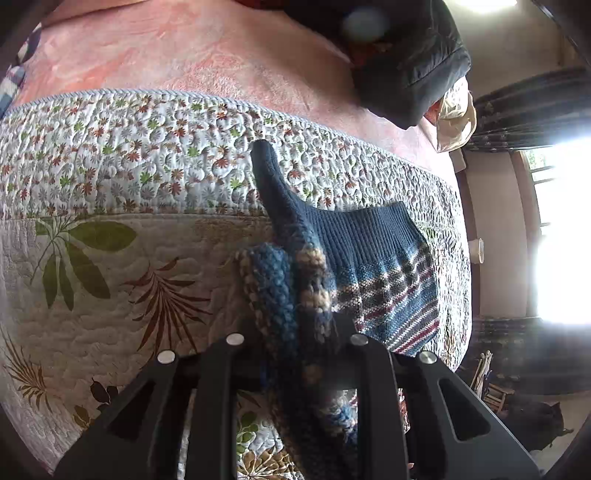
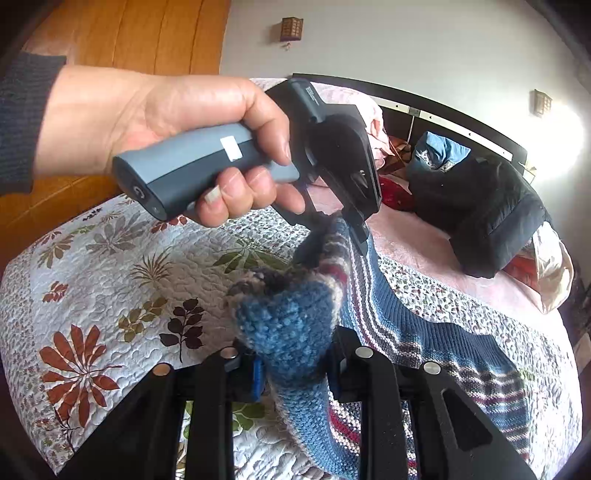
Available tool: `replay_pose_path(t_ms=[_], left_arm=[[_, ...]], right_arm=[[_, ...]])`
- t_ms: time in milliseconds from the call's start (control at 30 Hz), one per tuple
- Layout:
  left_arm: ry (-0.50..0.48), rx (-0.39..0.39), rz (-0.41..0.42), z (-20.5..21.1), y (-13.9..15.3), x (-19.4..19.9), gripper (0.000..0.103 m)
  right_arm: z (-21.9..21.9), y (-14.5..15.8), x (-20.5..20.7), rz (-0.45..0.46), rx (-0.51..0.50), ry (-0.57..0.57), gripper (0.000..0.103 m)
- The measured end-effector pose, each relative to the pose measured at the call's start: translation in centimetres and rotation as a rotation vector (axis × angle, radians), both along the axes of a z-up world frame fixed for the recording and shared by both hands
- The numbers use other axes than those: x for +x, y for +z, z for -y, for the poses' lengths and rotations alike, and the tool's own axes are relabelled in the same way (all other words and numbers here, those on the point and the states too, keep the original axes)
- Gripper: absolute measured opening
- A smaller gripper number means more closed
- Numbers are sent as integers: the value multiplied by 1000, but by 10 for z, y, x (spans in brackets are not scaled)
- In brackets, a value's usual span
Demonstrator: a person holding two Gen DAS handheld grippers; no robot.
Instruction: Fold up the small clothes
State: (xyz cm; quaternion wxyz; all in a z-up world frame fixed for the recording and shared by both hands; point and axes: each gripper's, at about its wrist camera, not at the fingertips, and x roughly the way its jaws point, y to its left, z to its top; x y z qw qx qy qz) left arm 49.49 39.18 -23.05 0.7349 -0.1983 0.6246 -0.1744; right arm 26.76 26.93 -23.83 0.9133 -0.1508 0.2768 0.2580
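**Knitted top held up by both grippers**

The left gripper (image 1: 295, 354) is clamped on one bunched edge of the knitted top (image 1: 388, 266); the right gripper (image 2: 295, 363) grips another bunch of it; the rest trails away from the fingers, long axis running forward and to the right, onto the quilt (image 1: 110, 177); the two grips sit near each other, left hand (image 2: 177, 122) above.

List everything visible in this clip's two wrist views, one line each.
knitted garment: one, blue with striped bands, part lifted, part on quilt
quilt: one, white floral, over bed
pink blanket: one, beyond quilt
dark jacket: one, navy, on pink blanket
wall lamps: two, brown, on wall
left gripper: one, black, shut on garment
right gripper: one, black, shut on garment
hand: one, holding left gripper handle
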Motion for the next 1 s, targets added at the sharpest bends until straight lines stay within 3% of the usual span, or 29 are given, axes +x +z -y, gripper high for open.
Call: replay_pose_path(t_ms=[367, 1000], left_arm=[[-40, 49, 25, 54, 36, 7, 19], [-93, 175, 31, 152, 57, 18, 19]], right_arm=[[45, 24, 6, -16, 85, -62, 25], [134, 40, 15, -68, 235, -186, 25]])
